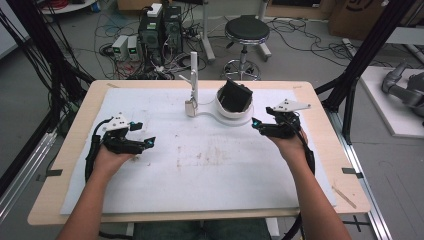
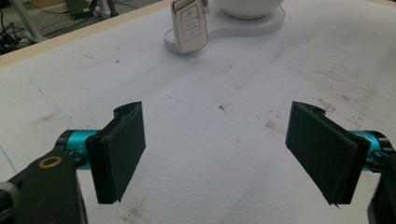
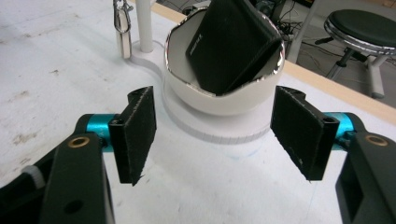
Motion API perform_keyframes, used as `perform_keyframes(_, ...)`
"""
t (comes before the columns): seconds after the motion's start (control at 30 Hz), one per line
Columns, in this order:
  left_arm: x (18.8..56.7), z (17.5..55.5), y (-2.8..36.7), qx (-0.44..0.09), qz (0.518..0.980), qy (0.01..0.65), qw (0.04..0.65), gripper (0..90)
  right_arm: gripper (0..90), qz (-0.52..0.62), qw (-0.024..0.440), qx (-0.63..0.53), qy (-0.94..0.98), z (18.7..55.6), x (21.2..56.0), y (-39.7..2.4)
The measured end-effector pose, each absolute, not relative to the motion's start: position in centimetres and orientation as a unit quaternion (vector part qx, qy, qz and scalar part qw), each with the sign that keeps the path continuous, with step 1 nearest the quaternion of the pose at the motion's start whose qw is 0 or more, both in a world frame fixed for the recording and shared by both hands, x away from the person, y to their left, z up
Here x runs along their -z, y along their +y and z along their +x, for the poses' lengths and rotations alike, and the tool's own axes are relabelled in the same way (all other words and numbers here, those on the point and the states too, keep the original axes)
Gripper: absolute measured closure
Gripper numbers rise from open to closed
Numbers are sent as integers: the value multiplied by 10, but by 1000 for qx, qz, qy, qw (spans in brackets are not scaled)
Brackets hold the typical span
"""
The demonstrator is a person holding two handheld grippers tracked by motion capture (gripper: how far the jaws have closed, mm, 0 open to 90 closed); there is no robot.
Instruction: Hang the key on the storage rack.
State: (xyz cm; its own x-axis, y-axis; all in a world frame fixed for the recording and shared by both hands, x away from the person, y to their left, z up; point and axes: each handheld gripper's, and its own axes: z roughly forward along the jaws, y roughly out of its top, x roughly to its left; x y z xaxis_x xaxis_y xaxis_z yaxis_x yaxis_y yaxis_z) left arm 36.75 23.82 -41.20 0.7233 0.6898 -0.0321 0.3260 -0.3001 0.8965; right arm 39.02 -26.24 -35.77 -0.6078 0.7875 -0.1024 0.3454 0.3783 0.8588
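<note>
Leaning tilted inside the white, silver-rimmed bowl [image 3: 219, 100] is the black rectangular wallet [image 3: 231, 44], near the far edge of the bench [image 1: 320, 150]. The bowl sits on a flat white stand [image 1: 227, 116], where a silver car key [image 2: 188, 25] hangs from a white post [image 1: 194, 75]. My right claw [image 3: 219, 135] faces the bowl, jaws wide and empty. My left claw [image 2: 224, 149], toward the left edge, gapes wide over the bare white mat [image 1: 200, 175], holding nothing.
</note>
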Motion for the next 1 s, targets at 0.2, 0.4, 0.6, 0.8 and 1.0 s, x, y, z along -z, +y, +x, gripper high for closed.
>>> perform_keyframes(0.2, 412, 368, 233, -179, 786, 320, 498, 199, 275, 352, 245, -445, 786, 376, 375, -268)
perform_keyframes(0.4, 413, 369, 231, -178, 788, 319, 494, 199, 223, 352, 227, -452, 787, 366, 392, -270)
perform_keyframes(0.6, 412, 367, 232, -179, 790, 318, 493, 199, 220, 356, 226, -457, 783, 364, 394, -271)
perform_keyframes(0.8, 411, 365, 236, -182, 786, 322, 496, 199, 220, 361, 223, -447, 787, 367, 399, -269)
perform_keyframes(1.0, 411, 365, 236, -181, 787, 321, 495, 199, 220, 365, 220, -447, 787, 368, 400, -270)
